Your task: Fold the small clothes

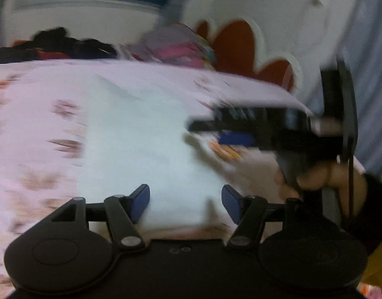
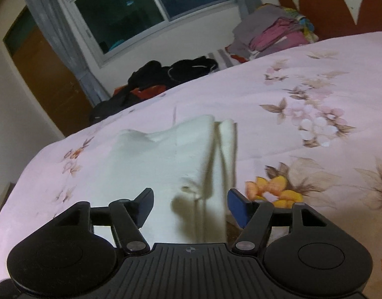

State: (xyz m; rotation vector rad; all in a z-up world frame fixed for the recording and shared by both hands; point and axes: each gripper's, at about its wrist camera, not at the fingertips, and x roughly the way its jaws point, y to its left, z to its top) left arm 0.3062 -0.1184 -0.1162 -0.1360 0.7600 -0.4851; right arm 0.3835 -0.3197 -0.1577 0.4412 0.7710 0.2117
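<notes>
Reading both wrist views, I see the left gripper [image 1: 186, 199] with its blue pads spread and nothing pinched; the white garment [image 1: 146, 134] lies flat on the bed under and ahead of it. My right gripper [image 2: 189, 204] also stands spread, pads clear of the cloth, the garment's folded edge running up between them without contact that I can make out.

Garment position: toward the near edge of the bed [image 2: 302, 79], on the pink floral cover, well apart from the far edge. In the right view one long side is already turned over onto the body, leaving a narrow strip beside the fold line (the left view is too blurred to confirm the crease).

Also noted: the right gripper's body and the hand [image 1: 327, 177] holding it show at the right of the left view, low over the cloth.

My judgement on progress: the first lengthwise fold looks done and released. Left to do, as far as I can tell: the opposite side, then a crosswise fold, then moving it aside. A stack of folded clothes [image 2: 273, 35] sits at the far corner, a dark pile [image 2: 171, 74] along the far edge.
</notes>
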